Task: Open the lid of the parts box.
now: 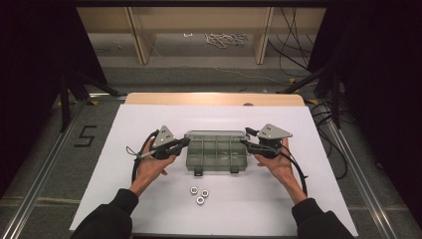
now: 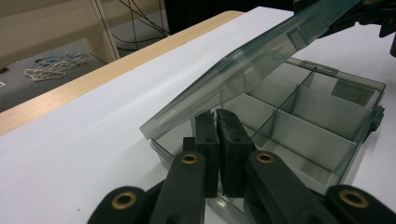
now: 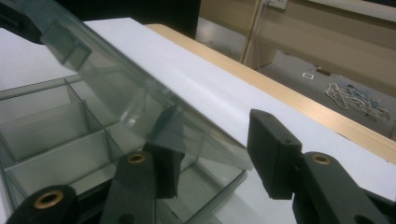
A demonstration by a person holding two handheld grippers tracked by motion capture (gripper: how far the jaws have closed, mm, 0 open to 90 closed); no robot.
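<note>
A smoky translucent compartment box (image 1: 216,155) lies mid-table on the white sheet, its hinged lid (image 1: 216,134) raised partway. In the left gripper view the lid (image 2: 243,74) slants up over the empty compartments (image 2: 317,112). My left gripper (image 1: 186,142) is shut, its tips (image 2: 215,116) at the box's left end wall beneath the lid; I cannot tell whether they pinch the wall. My right gripper (image 1: 246,137) is at the box's right end, open. One jaw shows through the lid (image 3: 107,79) from under it, the other stands clear outside, so the lid's edge lies between the jaws of that gripper (image 3: 215,116).
Three metal nuts (image 1: 199,194) lie on the white sheet (image 1: 149,199) in front of the box, between my forearms. The table's wooden far edge (image 1: 214,98) runs behind the box. Beyond it are floor cables and wooden frame legs.
</note>
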